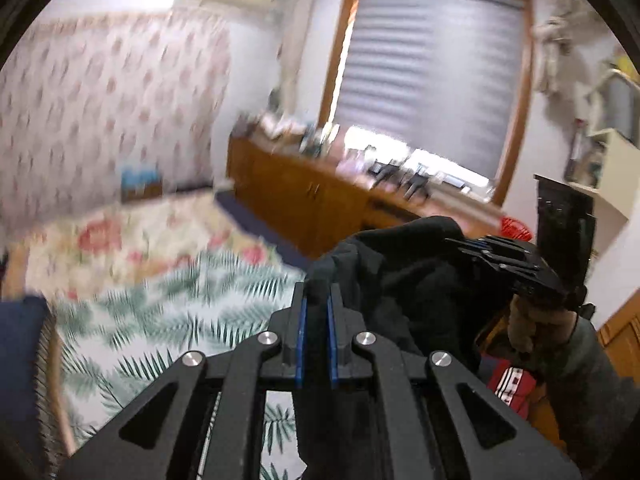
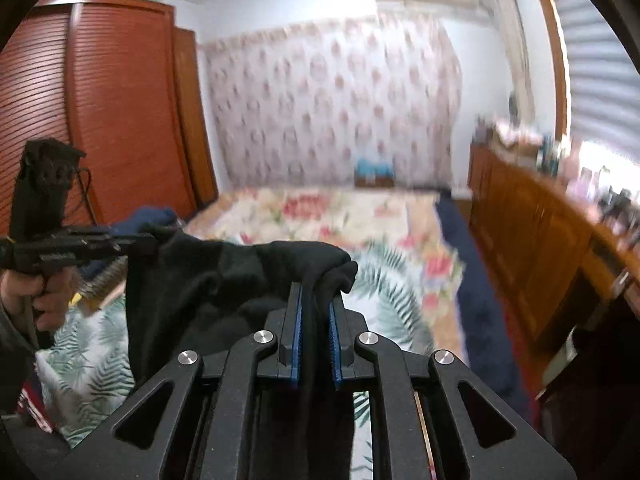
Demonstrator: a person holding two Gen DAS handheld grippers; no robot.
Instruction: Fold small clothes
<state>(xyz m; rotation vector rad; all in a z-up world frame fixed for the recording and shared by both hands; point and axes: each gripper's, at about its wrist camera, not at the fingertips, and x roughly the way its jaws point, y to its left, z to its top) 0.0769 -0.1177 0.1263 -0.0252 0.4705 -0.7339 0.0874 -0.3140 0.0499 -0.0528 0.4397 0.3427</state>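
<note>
Grippers (image 1: 317, 300) (image 2: 316, 300) clamped on black garment (image 1: 400, 280)

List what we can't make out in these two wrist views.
- Garment type: both views, bunched, its lower part hidden behind the fingers.
- Red item: left view, half hidden by the garment and a sleeve.
- Clutter on the cabinet: both views, motion blur.
- Blue object by the wall: both views, blurred and small.

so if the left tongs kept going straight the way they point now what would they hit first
Probably the bed cover beyond the black garment the left tongs already grip. They point slightly downward over it, though blur makes depth uncertain.
</note>
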